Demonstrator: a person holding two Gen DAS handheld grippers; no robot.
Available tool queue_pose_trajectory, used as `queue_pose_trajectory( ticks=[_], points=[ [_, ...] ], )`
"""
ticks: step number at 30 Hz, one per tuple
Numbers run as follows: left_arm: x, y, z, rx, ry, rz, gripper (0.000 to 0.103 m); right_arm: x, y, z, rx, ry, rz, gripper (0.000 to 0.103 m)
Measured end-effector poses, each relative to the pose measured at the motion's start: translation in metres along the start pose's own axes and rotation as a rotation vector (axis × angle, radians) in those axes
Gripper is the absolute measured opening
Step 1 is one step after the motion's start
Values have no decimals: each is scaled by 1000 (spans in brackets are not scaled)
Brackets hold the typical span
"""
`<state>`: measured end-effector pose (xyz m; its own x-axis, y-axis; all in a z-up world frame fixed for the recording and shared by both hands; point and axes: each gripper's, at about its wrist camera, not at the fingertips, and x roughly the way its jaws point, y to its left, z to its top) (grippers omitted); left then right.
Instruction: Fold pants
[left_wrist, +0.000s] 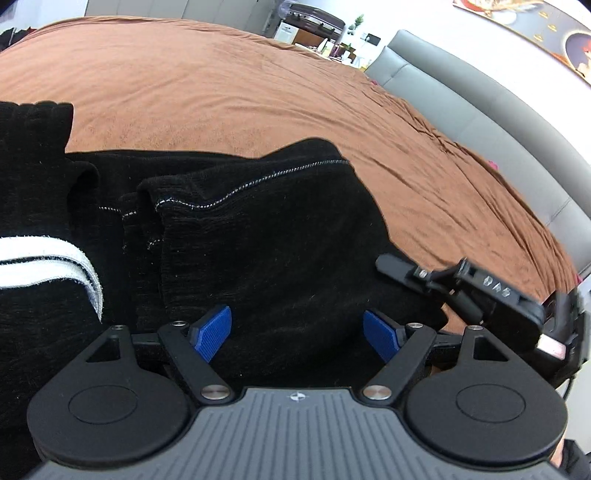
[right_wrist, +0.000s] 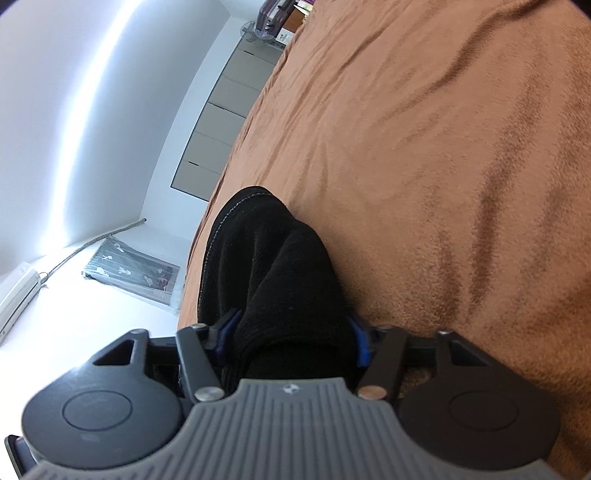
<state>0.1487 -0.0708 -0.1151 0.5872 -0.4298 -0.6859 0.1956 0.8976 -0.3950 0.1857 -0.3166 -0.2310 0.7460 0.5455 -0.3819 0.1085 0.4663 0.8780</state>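
Black pants (left_wrist: 280, 236) lie bunched on brown bedspread (left_wrist: 229, 88). Right gripper (right_wrist: 291, 339): jaws half closed, pads pinching thick fabric fold, likely anchoring the edge for folding. Left gripper (left_wrist: 297, 332): jaws wide, empty, above cloth, likely positioned for second grasp.

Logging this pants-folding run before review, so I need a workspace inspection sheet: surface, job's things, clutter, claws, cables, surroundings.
Surface: brown bedspread, lightly wrinkled.
Job's things: black pants bunched on the bedspread, white stitching showing; white striped band at the left edge.
Clutter: nothing seen on the bed.
Claws: left claw open over the pants, pads clear; right claw closed on a fold of the pants.
Cables: grey cord on the floor.
Surroundings: grey headboard, cabinets, patterned mat.
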Motion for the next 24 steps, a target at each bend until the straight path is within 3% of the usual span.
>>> queue_pose_trajectory(
  ticks=[5, 8, 12, 14, 19, 22, 24],
  points=[
    [-60, 7, -3, -66, -156, -21, 90, -11, -4, 1, 52, -22, 34, 32],
    [-107, 22, -13, -34, -258, 132, 95, -19, 1, -1, 69, -38, 57, 30],
    [-149, 54, -26, 19, -276, 436, 95, -25, 14, -2, 68, -55, 70, 29],
    [-165, 74, -35, -22, -284, 509, 95, -28, 21, -3, 66, -61, 71, 29],
    [-189, 121, -56, -213, -292, 524, 95, -35, 35, -5, 64, -70, 63, 28],
    [-179, 146, -65, -305, -197, 439, 94, -37, 39, -7, 89, -74, 49, 28],
    [-173, 153, -71, -320, -202, 427, 94, -39, 43, -8, 108, -77, 37, 27]
  ],
)
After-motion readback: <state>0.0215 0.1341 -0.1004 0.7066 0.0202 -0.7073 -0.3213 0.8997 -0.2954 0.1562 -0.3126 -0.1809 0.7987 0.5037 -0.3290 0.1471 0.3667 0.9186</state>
